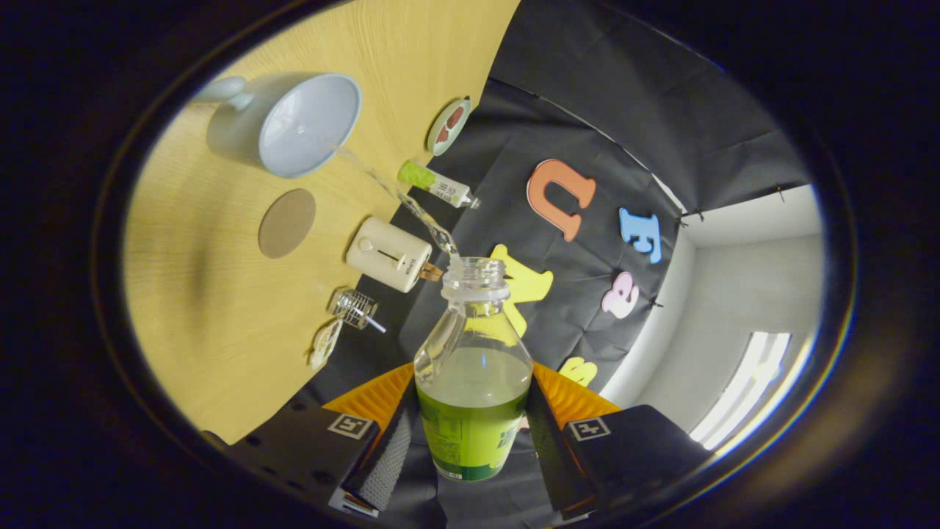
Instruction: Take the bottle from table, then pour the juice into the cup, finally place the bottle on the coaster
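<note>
A clear plastic bottle (pixel 472 382) with a green label and pale green juice sits between my two fingers, and my gripper (pixel 470 433) is shut on its lower body. The bottle is uncapped and tipped toward the table. A thin stream of juice (pixel 396 195) runs from its mouth into a light blue cup (pixel 305 125) with a handle, which stands on the wooden table (pixel 198 308). A round brown coaster (pixel 287 222) lies flat on the table between the cup and my fingers.
Along the table's far edge by the black cloth wall stand a cream boxy device (pixel 389 253), a small green-capped bottle (pixel 435 184), a round dish (pixel 448 126), a small clear glass piece (pixel 355 308) and a small flat item (pixel 324 343).
</note>
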The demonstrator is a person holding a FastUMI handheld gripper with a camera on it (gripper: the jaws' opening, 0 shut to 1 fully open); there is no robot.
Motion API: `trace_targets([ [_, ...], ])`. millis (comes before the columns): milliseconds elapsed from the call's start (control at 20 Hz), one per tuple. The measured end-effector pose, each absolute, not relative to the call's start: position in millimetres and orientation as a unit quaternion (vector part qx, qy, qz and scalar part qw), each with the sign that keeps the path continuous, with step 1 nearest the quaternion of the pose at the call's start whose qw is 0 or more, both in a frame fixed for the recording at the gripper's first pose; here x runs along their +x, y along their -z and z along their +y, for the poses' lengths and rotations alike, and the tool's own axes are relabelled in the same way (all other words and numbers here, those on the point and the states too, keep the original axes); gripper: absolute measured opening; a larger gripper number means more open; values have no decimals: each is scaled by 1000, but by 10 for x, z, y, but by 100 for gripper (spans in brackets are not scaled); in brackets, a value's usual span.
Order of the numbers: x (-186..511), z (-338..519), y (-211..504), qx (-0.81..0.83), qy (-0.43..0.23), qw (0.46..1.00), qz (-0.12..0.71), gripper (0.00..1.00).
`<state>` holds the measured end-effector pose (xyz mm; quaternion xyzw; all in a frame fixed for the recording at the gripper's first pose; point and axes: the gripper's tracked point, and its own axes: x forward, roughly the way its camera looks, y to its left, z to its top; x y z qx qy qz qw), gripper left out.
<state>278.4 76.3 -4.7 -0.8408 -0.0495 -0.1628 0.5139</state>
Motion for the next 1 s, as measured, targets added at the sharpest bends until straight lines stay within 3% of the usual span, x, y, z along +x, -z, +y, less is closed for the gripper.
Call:
trace_targets([
  [1000,2552,980,-168,-868,209,444,-75,81],
])
